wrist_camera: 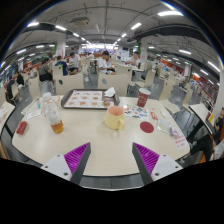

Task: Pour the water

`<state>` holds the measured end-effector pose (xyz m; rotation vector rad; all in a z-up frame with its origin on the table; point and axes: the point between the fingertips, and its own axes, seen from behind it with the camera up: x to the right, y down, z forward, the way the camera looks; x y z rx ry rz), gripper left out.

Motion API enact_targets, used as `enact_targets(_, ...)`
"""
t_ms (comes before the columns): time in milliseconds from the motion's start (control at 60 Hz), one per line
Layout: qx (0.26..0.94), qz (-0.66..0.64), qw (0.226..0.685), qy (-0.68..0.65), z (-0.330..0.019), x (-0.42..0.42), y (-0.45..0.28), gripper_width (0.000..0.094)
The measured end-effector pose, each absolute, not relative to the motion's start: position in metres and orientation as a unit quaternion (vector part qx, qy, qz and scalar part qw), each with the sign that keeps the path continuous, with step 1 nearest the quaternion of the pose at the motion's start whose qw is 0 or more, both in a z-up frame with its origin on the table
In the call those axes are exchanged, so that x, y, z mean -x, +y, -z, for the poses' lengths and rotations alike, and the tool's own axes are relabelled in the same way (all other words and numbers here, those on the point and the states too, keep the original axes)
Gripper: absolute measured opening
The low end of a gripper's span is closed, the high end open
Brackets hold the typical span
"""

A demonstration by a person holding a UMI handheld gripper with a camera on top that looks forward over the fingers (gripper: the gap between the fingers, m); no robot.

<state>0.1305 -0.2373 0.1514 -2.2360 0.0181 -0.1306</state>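
I hold the gripper (110, 160) back, fingers apart and empty, lined up on the pitcher (116, 117) mid-table (95, 145) for approach.

A pale yellow pitcher (116, 117) stands upright near the middle of the round white worktop (95, 145), straight ahead of the open tool (110, 158) and beyond its fingers, with a red cup (143, 97) standing farther back.

No legible text, label or number on the table (100, 150) or its things
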Motion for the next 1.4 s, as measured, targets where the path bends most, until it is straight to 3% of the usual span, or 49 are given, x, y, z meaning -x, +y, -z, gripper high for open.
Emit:
enact_targets(283,0.899,0.068,0.432,0.006,-0.137,-0.104,-0.235,0.0846)
enact_targets(533,0.900,0.026,0.434,-0.004,-0.112,0.000,-0.227,0.0847)
enact_targets(800,0.869,-0.018,0.493,-0.018,-0.099,0.113,-0.144,0.0847)
enact_targets(1050,0.835,-0.011,0.550,-0.014,-0.090,0.142,-0.044,0.0829)
enact_targets(1100,0.828,-0.001,0.561,-0.014,-0.089,0.139,-0.030,0.0782)
enact_targets(1217,0.816,0.026,0.578,-0.017,-0.087,0.128,-0.012,0.0574)
enact_targets(1400,0.813,0.007,0.582,-0.014,-0.088,0.133,-0.004,0.0553)
